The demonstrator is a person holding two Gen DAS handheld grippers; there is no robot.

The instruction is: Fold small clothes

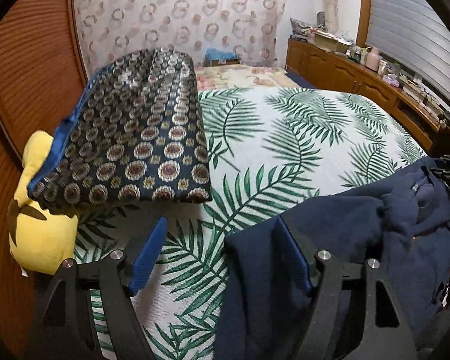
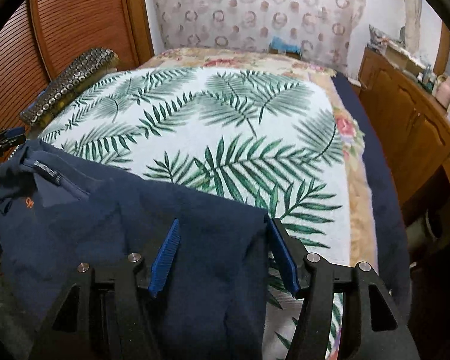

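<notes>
A navy blue T-shirt (image 2: 105, 225) with a collar label and a small orange logo lies spread on the palm-leaf bedsheet (image 2: 225, 114). My right gripper (image 2: 223, 255) hovers over the shirt's right part, jaws apart, with cloth lying under and between the blue pads (image 2: 165, 255), which do not press on it. In the left wrist view the same shirt (image 1: 360, 240) fills the lower right. My left gripper (image 1: 222, 255) stands open at the shirt's left edge; its right finger (image 1: 294, 255) is over the cloth and its left finger (image 1: 148, 258) is over bare sheet (image 1: 285, 135).
A dark pillow with a round flower pattern (image 1: 141, 138) and a yellow plush toy (image 1: 42, 234) lie at the bed's left side, beside a slatted wooden door (image 1: 21, 75). A wooden dresser (image 1: 360, 78) loaded with small items runs along the right wall.
</notes>
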